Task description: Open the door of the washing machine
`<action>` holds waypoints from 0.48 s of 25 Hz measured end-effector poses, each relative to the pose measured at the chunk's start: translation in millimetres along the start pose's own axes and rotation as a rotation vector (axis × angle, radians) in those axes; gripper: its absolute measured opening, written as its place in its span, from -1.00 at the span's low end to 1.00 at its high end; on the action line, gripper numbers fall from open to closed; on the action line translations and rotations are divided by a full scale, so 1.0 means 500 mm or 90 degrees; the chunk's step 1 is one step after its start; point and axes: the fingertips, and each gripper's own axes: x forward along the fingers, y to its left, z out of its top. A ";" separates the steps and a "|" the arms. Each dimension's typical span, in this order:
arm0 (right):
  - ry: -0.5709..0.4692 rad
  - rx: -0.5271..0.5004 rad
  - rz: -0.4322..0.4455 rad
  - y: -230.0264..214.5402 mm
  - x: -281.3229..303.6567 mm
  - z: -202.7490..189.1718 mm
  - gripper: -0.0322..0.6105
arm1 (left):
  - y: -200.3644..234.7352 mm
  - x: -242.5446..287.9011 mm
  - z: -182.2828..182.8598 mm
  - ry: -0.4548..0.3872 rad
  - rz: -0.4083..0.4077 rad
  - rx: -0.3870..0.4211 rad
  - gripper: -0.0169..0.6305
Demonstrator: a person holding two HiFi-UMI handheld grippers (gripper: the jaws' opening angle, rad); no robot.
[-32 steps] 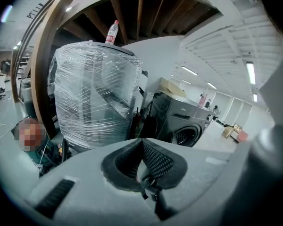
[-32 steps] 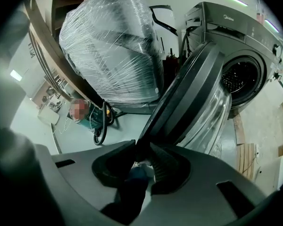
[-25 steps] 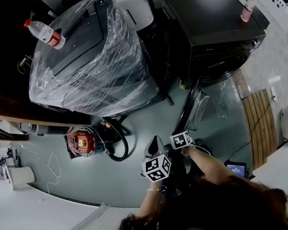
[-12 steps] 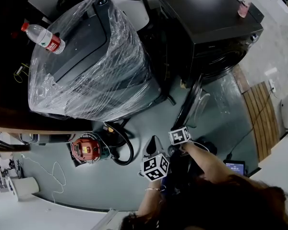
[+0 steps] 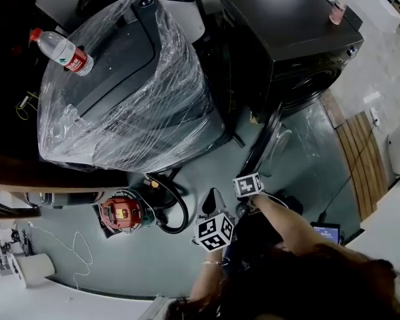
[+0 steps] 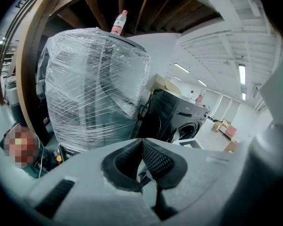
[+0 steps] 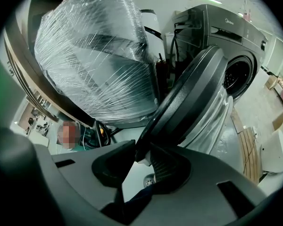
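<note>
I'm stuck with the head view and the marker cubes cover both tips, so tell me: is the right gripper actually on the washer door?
Observer: Yes. The right gripper view shows the right gripper shut on the rim of the door, with the rim's edge pinched between its fingers.
Operator: And the left one, is it holding anything?
Observer: No. The left gripper view shows the left gripper shut, its tips meeting with nothing between them.
</note>
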 end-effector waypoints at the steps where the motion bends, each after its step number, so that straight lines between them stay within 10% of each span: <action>1: -0.003 0.004 -0.005 -0.002 0.004 0.003 -0.59 | 0.002 0.000 0.001 0.000 -0.002 0.002 -0.91; 8: -0.044 -0.027 -0.073 -0.039 0.001 0.052 -0.60 | 0.023 -0.005 0.014 -0.004 -0.007 0.005 -0.91; 12: -0.009 0.024 -0.021 0.000 0.021 0.028 -0.61 | 0.038 -0.008 0.022 -0.010 -0.006 0.004 -0.91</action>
